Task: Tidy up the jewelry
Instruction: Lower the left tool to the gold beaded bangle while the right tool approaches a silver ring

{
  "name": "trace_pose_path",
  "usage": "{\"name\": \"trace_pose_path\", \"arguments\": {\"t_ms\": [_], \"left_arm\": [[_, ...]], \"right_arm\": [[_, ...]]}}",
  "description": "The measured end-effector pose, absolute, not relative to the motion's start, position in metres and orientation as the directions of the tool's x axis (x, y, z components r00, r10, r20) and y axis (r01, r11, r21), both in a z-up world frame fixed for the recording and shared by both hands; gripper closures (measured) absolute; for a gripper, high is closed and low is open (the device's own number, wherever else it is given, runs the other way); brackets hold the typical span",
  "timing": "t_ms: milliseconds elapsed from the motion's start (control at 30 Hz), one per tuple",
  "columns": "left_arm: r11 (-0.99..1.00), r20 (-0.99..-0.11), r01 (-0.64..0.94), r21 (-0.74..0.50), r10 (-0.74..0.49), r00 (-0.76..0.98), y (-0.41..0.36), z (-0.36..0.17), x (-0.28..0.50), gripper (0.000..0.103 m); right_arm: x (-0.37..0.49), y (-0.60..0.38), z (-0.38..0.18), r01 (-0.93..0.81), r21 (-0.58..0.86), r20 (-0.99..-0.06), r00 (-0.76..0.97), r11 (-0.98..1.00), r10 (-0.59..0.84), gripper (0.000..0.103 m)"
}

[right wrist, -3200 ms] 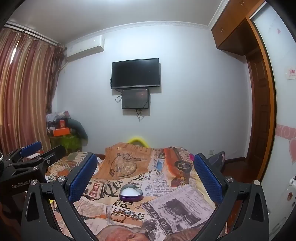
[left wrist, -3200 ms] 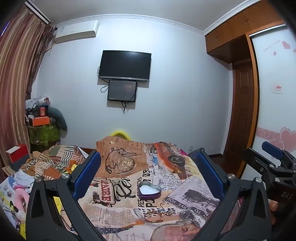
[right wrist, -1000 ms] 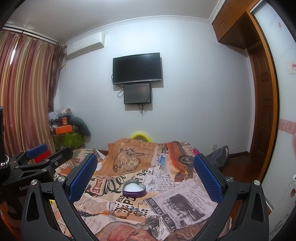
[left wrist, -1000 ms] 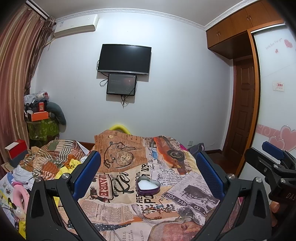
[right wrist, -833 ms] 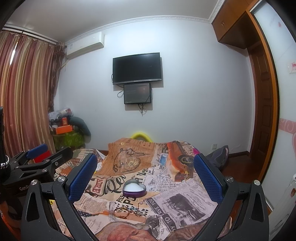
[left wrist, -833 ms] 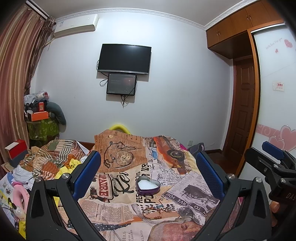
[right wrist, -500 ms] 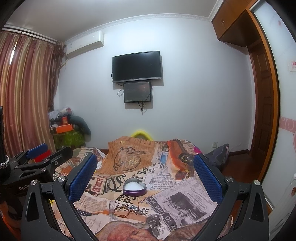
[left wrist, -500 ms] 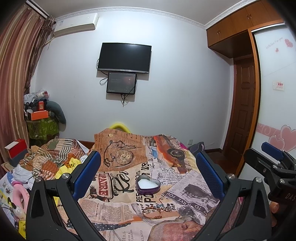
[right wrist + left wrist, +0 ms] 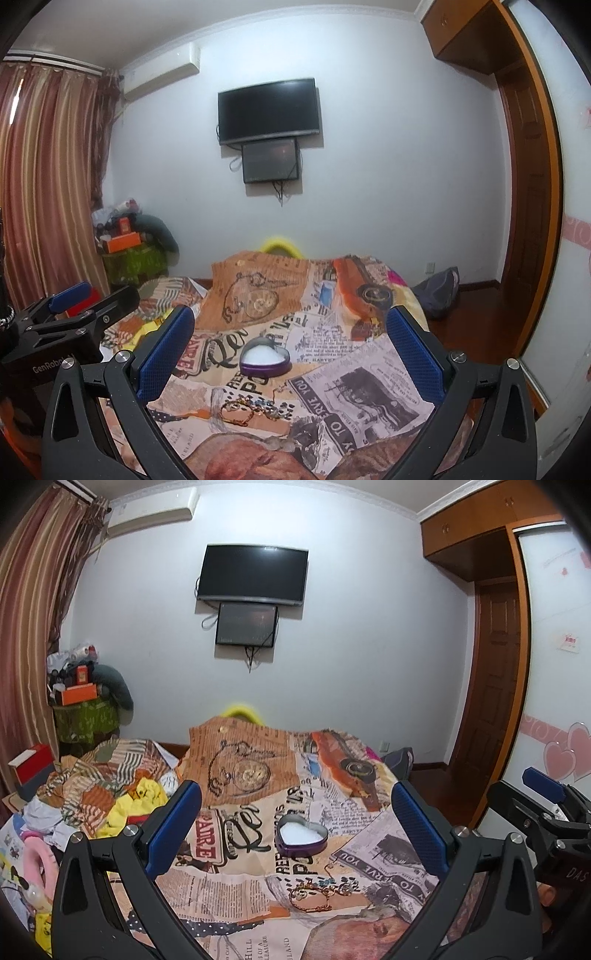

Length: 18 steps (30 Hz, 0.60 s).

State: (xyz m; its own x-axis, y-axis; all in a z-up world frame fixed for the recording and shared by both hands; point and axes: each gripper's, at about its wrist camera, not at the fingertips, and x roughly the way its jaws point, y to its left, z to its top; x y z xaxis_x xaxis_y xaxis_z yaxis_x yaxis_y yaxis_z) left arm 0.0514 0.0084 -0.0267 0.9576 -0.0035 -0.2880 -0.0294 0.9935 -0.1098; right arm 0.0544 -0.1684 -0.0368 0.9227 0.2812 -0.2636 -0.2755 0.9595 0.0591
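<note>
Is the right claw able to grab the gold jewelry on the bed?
Probably yes. The right claw is open and holds nothing, and the jewelry lies bare on the bedspread, in front of the heart tin, with nothing between them.

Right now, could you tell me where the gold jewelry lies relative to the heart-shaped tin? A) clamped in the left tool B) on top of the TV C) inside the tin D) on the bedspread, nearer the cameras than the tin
D: the gold jewelry lies loose on the bedspread in front of the heart-shaped tin, which shows only its white lining.
</note>
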Motion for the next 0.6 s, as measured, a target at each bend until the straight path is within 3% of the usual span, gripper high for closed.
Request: {"name": "trace_pose_path", "arguments": {"t_ms": [600], "left_arm": [[0.986,-0.657,-0.096,-0.137,-0.018,0.753,0.042,-0.123,0.149,0.0]], "right_arm": [[0.14,-0.18,-0.12,-0.227,0.087,-0.606,0.761,0.97,0.232,0.0]]}}
